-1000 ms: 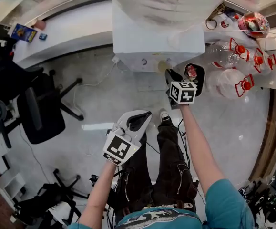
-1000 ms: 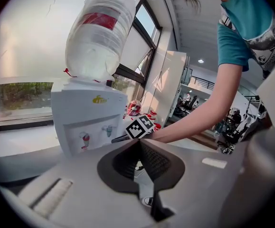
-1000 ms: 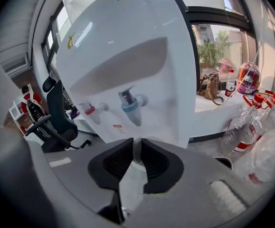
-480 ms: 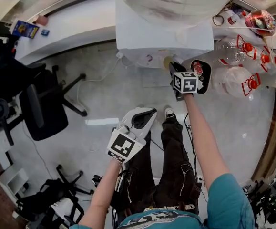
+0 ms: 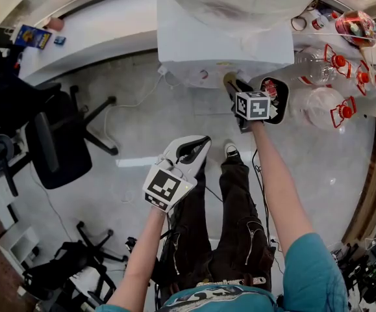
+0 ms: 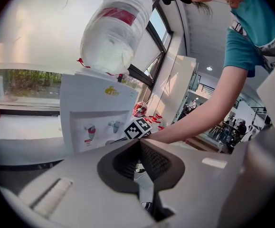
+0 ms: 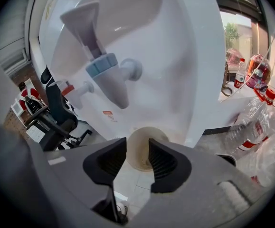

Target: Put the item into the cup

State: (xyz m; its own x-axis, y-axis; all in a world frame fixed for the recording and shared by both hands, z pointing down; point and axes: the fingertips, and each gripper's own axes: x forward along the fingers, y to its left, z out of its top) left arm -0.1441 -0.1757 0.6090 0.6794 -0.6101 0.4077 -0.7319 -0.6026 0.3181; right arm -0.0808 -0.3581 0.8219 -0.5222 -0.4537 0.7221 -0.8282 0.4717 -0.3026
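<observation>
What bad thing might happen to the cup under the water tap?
The right gripper has just been opening and grips nothing. The paper cup stands just ahead of it, under the blue tap of the dispenser. If the gripper pushes in, a jaw might bump the light cup and tip it over. The left gripper is shut and far back, so nothing would steady the cup.

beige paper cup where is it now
Centre of the right gripper view, the beige paper cup stands in the recess of the white water dispenser, just below its blue tap.
</observation>
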